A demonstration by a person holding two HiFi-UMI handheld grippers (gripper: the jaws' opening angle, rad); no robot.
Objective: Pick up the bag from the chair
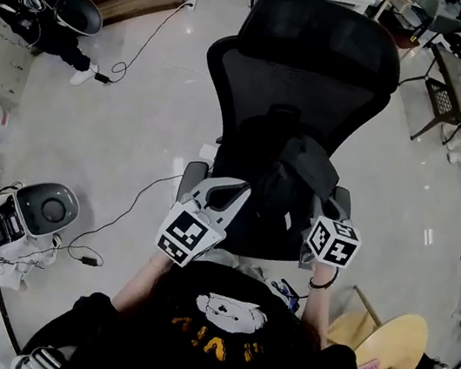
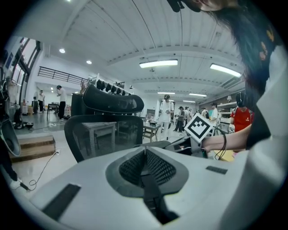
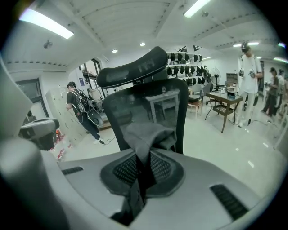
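Note:
A black bag (image 1: 288, 181) lies bunched on the seat of a black mesh office chair (image 1: 315, 53). My right gripper (image 1: 322, 209) is at the bag's right side. In the right gripper view it (image 3: 143, 155) is shut on a fold of the bag's dark fabric (image 3: 146, 134), which rises above the jaws in front of the chair back (image 3: 148, 103). My left gripper (image 1: 244, 189) reaches the bag's left edge. In the left gripper view its jaws (image 2: 145, 150) are closed, with a dark strip like a bag strap (image 2: 150, 188) pinched between them. The right gripper's marker cube (image 2: 199, 127) shows beyond.
A person in black with a backpack (image 1: 33, 3) crouches at the far left. A white machine (image 1: 41, 208) and cables (image 1: 119, 213) lie on the floor to the left. A wooden stool (image 1: 388, 340) stands at the lower right. Tables and a chair (image 1: 449, 94) are at the upper right.

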